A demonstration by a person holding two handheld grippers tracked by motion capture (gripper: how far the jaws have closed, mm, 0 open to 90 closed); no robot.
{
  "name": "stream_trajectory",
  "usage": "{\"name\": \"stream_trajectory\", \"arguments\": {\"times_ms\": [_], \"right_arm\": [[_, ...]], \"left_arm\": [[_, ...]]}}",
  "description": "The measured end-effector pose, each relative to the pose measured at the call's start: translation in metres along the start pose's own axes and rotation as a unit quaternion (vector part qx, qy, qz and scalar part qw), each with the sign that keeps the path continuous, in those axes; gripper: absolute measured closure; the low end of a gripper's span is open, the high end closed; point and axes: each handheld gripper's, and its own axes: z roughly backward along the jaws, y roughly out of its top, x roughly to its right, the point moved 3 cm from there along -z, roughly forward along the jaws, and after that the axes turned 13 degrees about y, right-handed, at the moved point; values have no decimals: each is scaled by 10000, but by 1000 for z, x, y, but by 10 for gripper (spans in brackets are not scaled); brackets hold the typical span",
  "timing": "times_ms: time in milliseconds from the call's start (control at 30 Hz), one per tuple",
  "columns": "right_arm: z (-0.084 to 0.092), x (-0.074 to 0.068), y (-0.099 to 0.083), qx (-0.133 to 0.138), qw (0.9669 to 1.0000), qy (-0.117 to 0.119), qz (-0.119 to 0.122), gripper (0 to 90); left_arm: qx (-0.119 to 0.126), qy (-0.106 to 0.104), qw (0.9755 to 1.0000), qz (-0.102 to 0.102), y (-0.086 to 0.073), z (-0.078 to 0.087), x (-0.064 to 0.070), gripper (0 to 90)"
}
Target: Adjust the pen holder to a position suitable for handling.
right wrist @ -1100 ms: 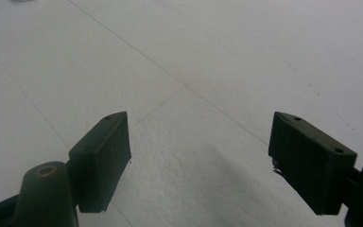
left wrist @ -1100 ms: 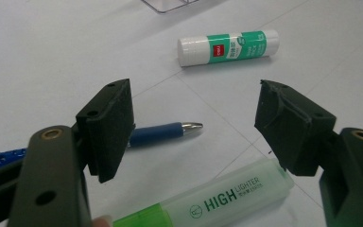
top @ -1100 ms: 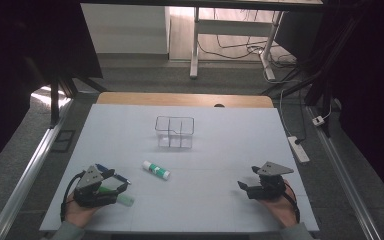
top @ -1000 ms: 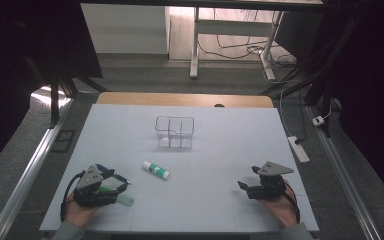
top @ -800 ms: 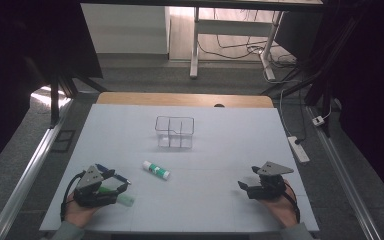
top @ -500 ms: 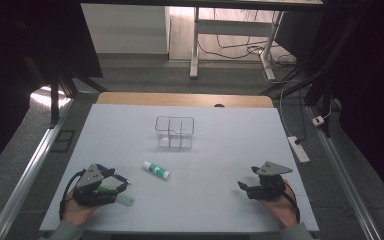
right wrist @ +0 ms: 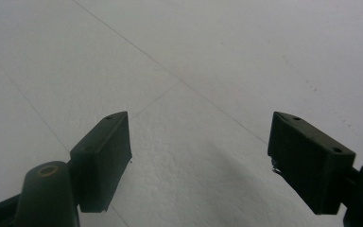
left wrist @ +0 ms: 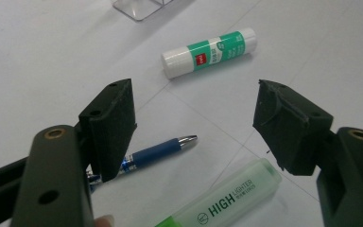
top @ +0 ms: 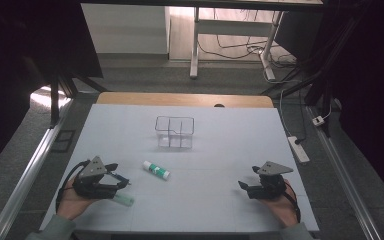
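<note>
The left gripper (left wrist: 196, 130) rests on the white table (top: 220, 130) at seven o'clock, jaws spread wide and empty. A green highlighter (left wrist: 227, 201) and blue pen (left wrist: 153, 153) lie between them, a glue stick (left wrist: 208, 52) beyond. The right gripper (right wrist: 198, 161), at five o'clock, gapes empty too.

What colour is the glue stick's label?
Green, on a white tube, with a small red mark: the glue stick shows best in the left gripper view.
</note>
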Motion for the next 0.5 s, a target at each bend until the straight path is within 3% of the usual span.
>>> {"name": "stream_trajectory", "arguments": {"times_ms": [167, 267, 500], "right_arm": [[0, 0, 0, 7, 10000, 4, 12, 218], [0, 0, 0, -4, 10000, 9, 9, 218], [-1, 0, 0, -14, 10000, 21, 17, 218]], "left_arm": [[-252, -139, 9987, -422, 14, 5, -3, 308], [-246, -208, 9980, -543, 23, 8, -5, 309], [-397, -196, 9960, -773, 28, 5, -10, 313]]}}
